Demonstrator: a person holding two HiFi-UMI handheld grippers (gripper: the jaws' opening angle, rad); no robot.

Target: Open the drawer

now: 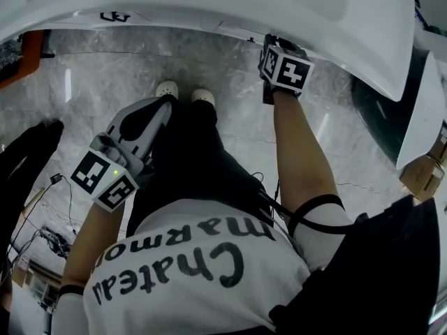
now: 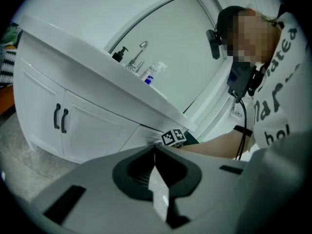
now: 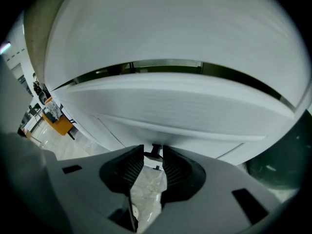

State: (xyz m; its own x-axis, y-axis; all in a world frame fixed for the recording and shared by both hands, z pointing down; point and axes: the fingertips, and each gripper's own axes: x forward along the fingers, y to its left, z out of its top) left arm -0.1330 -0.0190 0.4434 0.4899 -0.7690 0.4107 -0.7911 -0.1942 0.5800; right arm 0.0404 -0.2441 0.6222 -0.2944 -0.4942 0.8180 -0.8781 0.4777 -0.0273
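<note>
Head view: right gripper (image 1: 274, 58) is reached forward, its tips tucked under the edge of the white vanity countertop (image 1: 209, 5). The left gripper (image 1: 162, 110) is held back near the body over the grey marble floor (image 1: 91, 89), well apart from the cabinet, and a pair of white shoes (image 1: 183, 92) lies just past its tips. Left gripper view: jaws of the left gripper (image 2: 155, 149) pressed together, nothing between them. Beyond them is the white cabinet front with two dark door pulls (image 2: 60, 117). On the counter above stand a chrome tap (image 2: 137, 56), a black pump bottle (image 2: 119, 53) and a clear bottle with a blue label (image 2: 151, 73). The right gripper's marker cube (image 2: 173, 137) shows just past the closed tips, against the cabinet under the counter edge. Right gripper view: right gripper (image 3: 153, 156) has its jaws drawn narrow and pinching the small dark drawer handle (image 3: 156, 149) – the bar sits between the ribbed pads at the very tips. The white drawer front (image 3: 195, 139) lies directly ahead of these tips, under the overhanging countertop – whether it has come out at all cannot be told.
</note>
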